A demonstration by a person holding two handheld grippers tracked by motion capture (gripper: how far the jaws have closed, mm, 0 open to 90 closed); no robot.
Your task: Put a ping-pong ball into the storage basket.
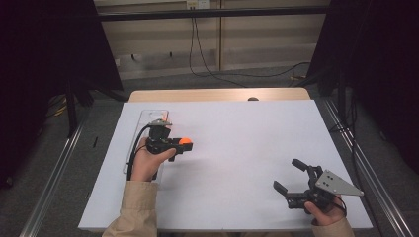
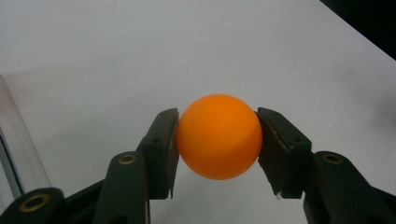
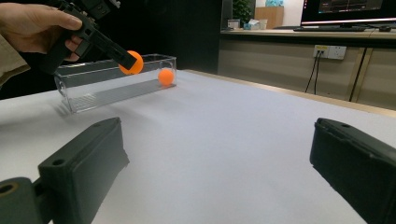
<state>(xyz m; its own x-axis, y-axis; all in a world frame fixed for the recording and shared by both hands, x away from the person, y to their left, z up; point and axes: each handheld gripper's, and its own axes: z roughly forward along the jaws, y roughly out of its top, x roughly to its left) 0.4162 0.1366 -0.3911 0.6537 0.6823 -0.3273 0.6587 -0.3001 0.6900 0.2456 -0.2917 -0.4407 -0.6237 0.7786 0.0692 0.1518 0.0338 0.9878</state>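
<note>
left gripper [image 2: 217,140]: clamps 1 orange ball [image 2: 218,136], lifted off the white table [image 1: 237,148], just beside the clear tray [image 3: 100,86] | tray: seemingly 1 second ball [image 3: 166,77] inside | right gripper [image 3: 217,172]: jaws wide, nothing between them, well apart

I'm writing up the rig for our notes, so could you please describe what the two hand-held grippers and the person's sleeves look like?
Both are black and pistol-shaped, with two blocky flat-padded jaws on arms with brass-coloured pivots. The left hand-held gripper trails a black cable. The right hand-held gripper carries a grey three-cornered plate with small holes. The person wears tan sleeves.
</note>
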